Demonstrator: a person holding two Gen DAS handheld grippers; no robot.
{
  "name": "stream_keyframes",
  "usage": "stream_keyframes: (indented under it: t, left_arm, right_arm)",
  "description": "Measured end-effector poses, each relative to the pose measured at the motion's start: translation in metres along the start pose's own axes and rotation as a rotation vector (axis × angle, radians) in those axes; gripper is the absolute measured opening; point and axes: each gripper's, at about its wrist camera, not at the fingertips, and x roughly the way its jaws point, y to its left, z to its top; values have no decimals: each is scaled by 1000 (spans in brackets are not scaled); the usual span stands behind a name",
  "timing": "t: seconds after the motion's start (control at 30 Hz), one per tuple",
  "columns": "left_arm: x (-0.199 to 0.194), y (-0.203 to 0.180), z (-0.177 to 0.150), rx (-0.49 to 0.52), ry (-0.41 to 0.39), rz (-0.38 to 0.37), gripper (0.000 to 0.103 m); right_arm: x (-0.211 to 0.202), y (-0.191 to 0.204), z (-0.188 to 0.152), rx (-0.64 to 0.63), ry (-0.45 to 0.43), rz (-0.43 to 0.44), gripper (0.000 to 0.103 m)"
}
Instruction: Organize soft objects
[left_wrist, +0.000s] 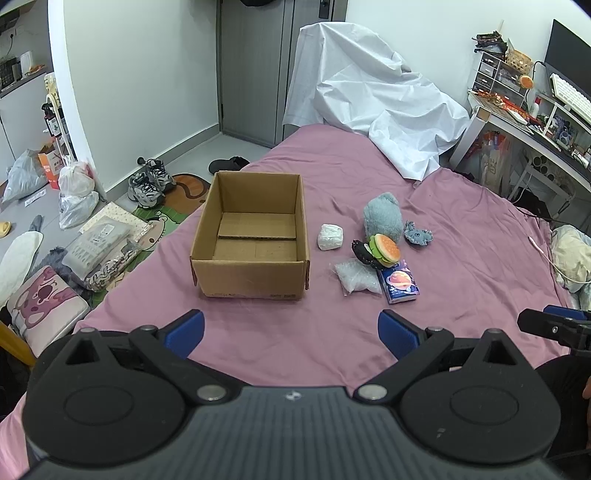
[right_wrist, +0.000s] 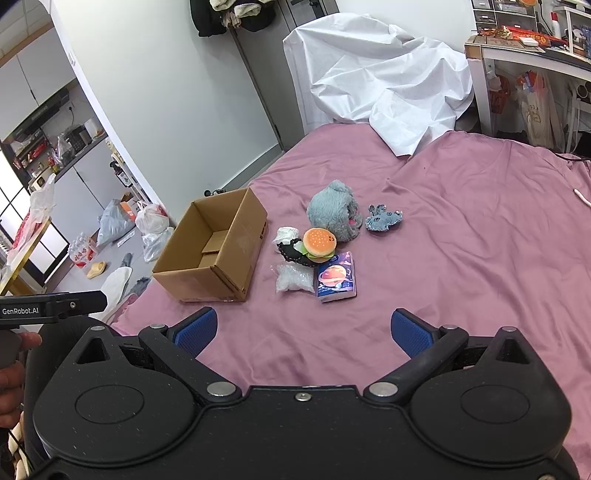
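Observation:
An open, empty cardboard box (left_wrist: 255, 236) (right_wrist: 218, 251) stands on the pink bed. Right of it lies a cluster of soft things: a grey plush (left_wrist: 382, 218) (right_wrist: 334, 212), a small grey-blue plush (left_wrist: 417, 232) (right_wrist: 382, 218), a burger plush (left_wrist: 386, 249) (right_wrist: 319, 242) on a black lacy piece (left_wrist: 362, 253), a white wad (left_wrist: 330, 237) (right_wrist: 286, 236), a clear bag (left_wrist: 356, 277) (right_wrist: 295, 277) and a blue tissue pack (left_wrist: 400, 282) (right_wrist: 336, 282). My left gripper (left_wrist: 291, 334) and my right gripper (right_wrist: 304, 332) both hover open, well short of them, holding nothing.
A white sheet (left_wrist: 369, 99) covers something at the bed's far end. A cluttered desk (left_wrist: 535, 110) stands on the right. Shoes (left_wrist: 151, 181), bags (left_wrist: 75, 192) and cushions (left_wrist: 44, 299) lie on the floor left of the bed. A pillow (left_wrist: 570, 254) sits at the right edge.

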Motion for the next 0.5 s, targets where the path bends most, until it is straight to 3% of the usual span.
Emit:
stream_keyframes:
  t: [0.5]
  left_arm:
    - [-1,-2,0,1,-2,-4,100]
  right_arm:
    - [0,0,-1,2,2,-1,101]
